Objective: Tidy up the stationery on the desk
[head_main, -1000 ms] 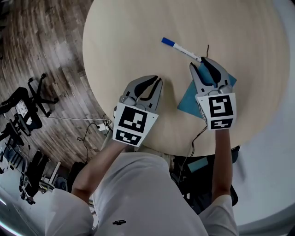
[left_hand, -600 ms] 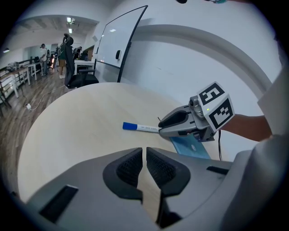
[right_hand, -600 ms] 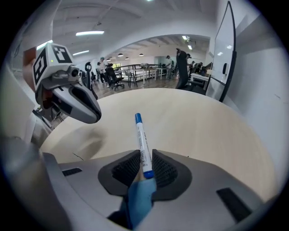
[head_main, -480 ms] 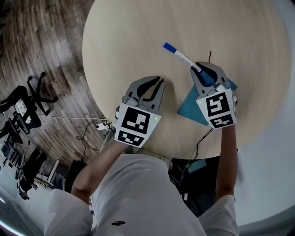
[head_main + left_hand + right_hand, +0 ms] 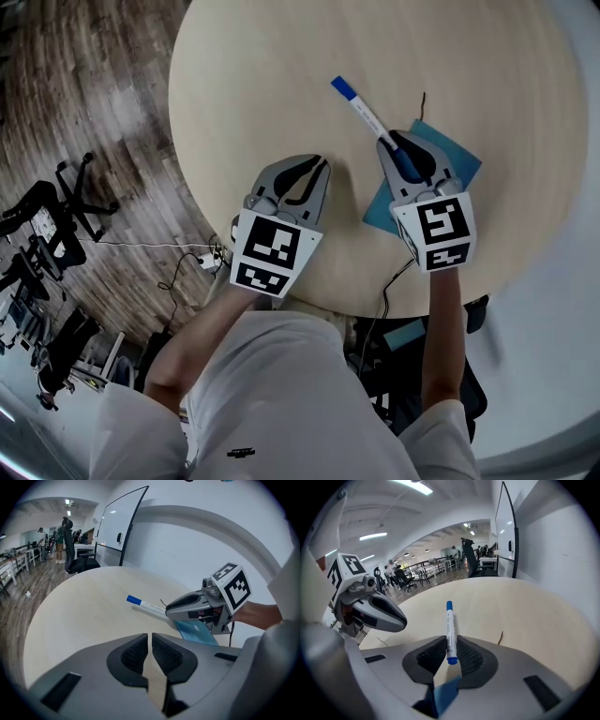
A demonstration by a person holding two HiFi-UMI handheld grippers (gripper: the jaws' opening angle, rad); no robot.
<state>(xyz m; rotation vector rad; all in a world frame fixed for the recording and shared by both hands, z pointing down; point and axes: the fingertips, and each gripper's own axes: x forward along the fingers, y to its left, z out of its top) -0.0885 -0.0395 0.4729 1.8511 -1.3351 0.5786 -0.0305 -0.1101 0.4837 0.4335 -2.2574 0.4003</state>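
A white marker [image 5: 361, 111] with a blue cap lies on the round pale table [image 5: 253, 84], cap pointing away. My right gripper [image 5: 392, 145] is shut on its near end; in the right gripper view the marker [image 5: 449, 625] sticks out forward from between the pads. Under that gripper lies a flat blue notebook [image 5: 450, 152], partly hidden, and its corner [image 5: 445, 693] shows below the jaws. My left gripper [image 5: 322, 167] rests near the table's front edge, shut with nothing in it [image 5: 150, 641]. The left gripper view shows the marker [image 5: 147, 605] and the right gripper [image 5: 171, 610] ahead.
A thin dark cord [image 5: 423, 101] lies on the table beyond the notebook. The table edge curves close under both grippers. Chair bases [image 5: 80, 187] and a cable with a power strip [image 5: 202, 258] lie on the wooden floor at left. A whiteboard [image 5: 119, 522] stands behind the table.
My right gripper has shifted left off the notebook and shut on the marker's near end. The marker has swung to a steeper angle. The left gripper has stayed put.
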